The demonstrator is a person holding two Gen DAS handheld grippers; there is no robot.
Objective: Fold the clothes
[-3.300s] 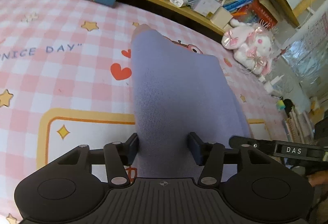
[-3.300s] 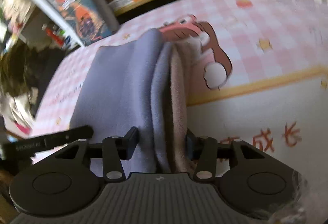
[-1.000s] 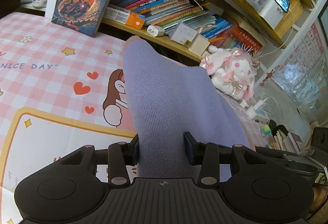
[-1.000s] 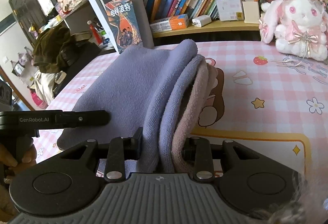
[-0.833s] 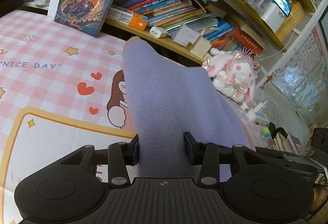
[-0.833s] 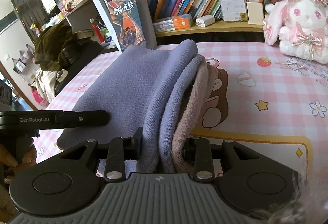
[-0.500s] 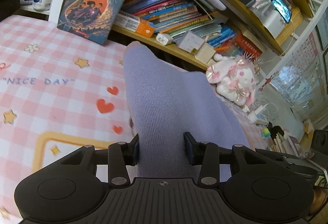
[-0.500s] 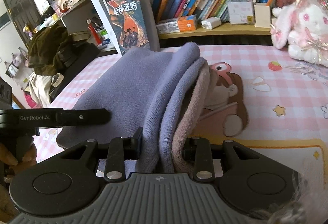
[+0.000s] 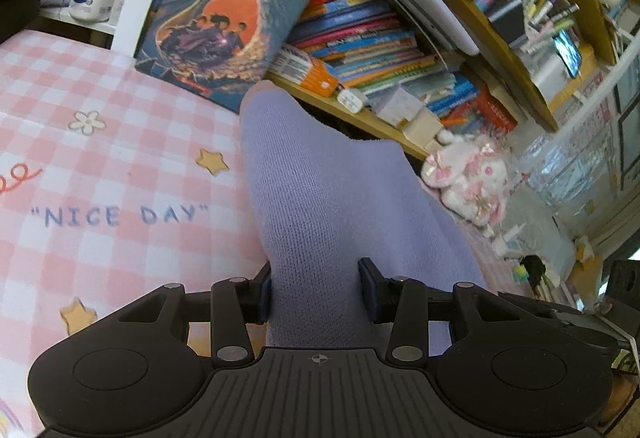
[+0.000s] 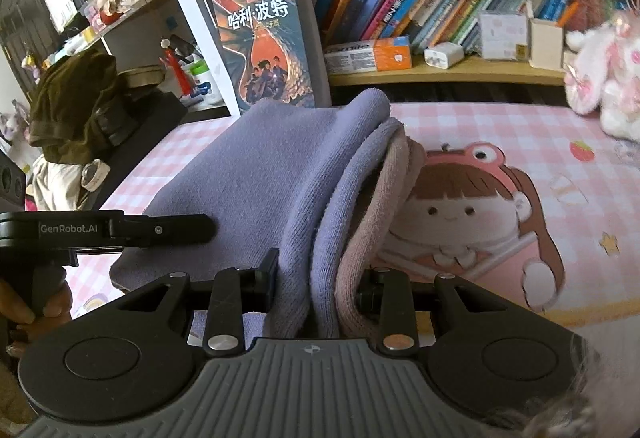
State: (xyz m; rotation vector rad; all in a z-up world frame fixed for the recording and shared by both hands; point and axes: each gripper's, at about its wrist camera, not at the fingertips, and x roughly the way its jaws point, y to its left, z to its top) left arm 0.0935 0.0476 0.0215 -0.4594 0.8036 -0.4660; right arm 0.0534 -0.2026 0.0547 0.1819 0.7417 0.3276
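Observation:
A folded lilac knit garment (image 9: 320, 197) with a dusty-pink inner layer (image 10: 392, 173) hangs between both grippers above the pink checked cloth (image 9: 100, 165). My left gripper (image 9: 316, 290) is shut on one end of the fold. My right gripper (image 10: 316, 286) is shut on the other end, with several layers bunched between its fingers (image 10: 269, 278). The left gripper's black body (image 10: 104, 228) shows at the left of the right wrist view, held by a hand (image 10: 24, 314).
A wooden shelf packed with books (image 10: 420, 1) runs along the table's far edge. A large book (image 10: 268, 45) leans upright there. A plush bunny (image 9: 468, 177) sits at the right end. Dark clothing (image 10: 76, 101) is heaped at the far left. A cartoon girl print (image 10: 460, 222) lies under the garment's right side.
Both grippers have carried the folded garment leftward across the table: the "NICE DAY" lettering and the big book have come closer, and the plush bunny has slid toward the right edge.

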